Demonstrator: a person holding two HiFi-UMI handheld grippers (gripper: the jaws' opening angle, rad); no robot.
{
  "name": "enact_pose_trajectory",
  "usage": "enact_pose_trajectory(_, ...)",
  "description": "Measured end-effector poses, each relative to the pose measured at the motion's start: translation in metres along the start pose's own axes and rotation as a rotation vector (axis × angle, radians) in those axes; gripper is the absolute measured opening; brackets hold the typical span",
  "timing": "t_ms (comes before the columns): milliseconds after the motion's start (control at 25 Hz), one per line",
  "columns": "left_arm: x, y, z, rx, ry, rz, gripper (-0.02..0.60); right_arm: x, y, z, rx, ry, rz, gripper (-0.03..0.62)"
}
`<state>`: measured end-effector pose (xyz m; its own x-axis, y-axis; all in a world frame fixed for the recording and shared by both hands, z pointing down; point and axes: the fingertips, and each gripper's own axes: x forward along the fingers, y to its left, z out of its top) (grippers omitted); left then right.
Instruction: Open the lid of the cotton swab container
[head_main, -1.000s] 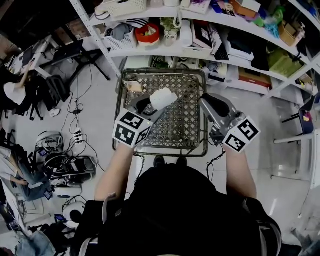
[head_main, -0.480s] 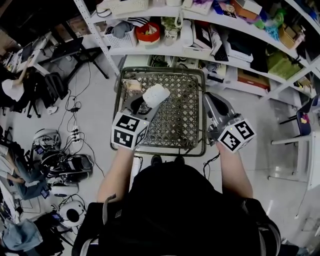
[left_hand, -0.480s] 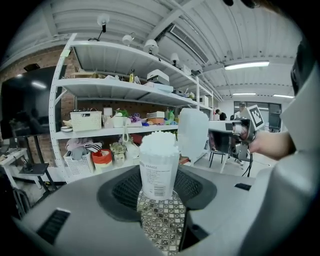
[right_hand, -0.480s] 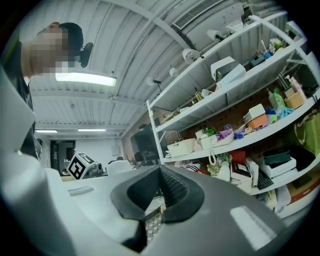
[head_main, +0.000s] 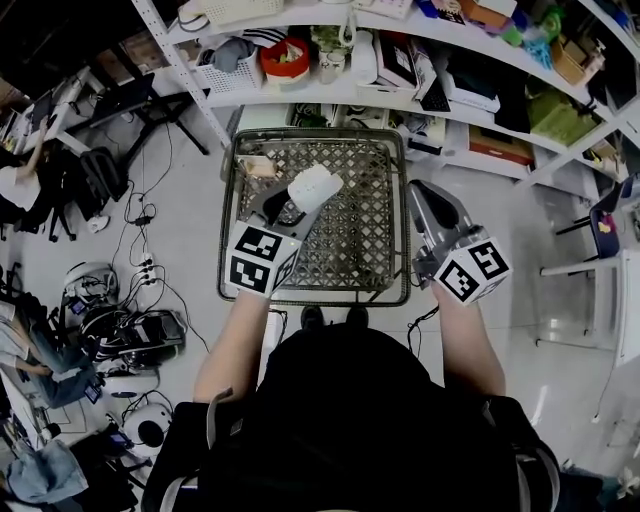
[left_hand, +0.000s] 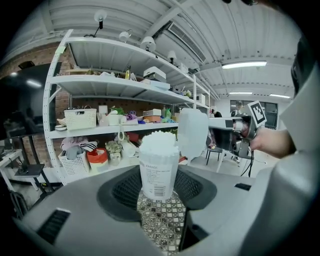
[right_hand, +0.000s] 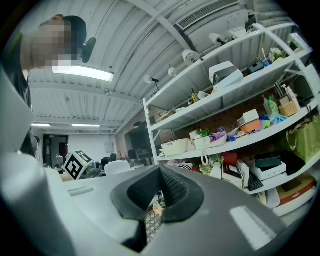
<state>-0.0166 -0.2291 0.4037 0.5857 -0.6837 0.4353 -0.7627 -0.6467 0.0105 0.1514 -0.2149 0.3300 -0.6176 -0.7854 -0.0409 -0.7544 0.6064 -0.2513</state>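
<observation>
The shelving rack (head_main: 400, 95) backs the wire-mesh table (head_main: 350, 250); bare floor borders its right edge. The right gripper (head_main: 428, 200), clenched on nothing, hangs over the right rim. The left gripper (left_hand: 159, 192) grasps the upright cotton swab container (left_hand: 159, 170) above the mesh, its lid (left_hand: 193, 132) raised.

Mesh tabletop (head_main: 362, 238) free right of container (left_hand: 159, 172); shelving (head_main: 320, 95) behind.

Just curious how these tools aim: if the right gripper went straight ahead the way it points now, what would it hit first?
Probably nothing nearby: the shut right gripper points over the mesh table toward the shelves, likely the first thing met, though depth is unclear.
</observation>
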Motion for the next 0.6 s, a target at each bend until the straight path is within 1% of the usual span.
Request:
enact_pose_trajectory(240, 0.01, -0.003, -0.007, 0.014, 0.043, -0.02, 0.195, -0.006, -0.007, -0.01, -0.001, 0.028, -0.016, 0.006)
enact_pose_trajectory(440, 0.012, -0.01, -0.01, 0.016, 0.051, -0.045, 0.195, -0.006, -0.007, -0.014, -0.01, 0.041, -0.025, 0.006)
enact_pose_trajectory(600, 0.014, -0.01, -0.01, 0.015, 0.053, -0.05, 0.195, -0.002, -0.008, -0.013, -0.016, 0.044, -0.027, 0.006)
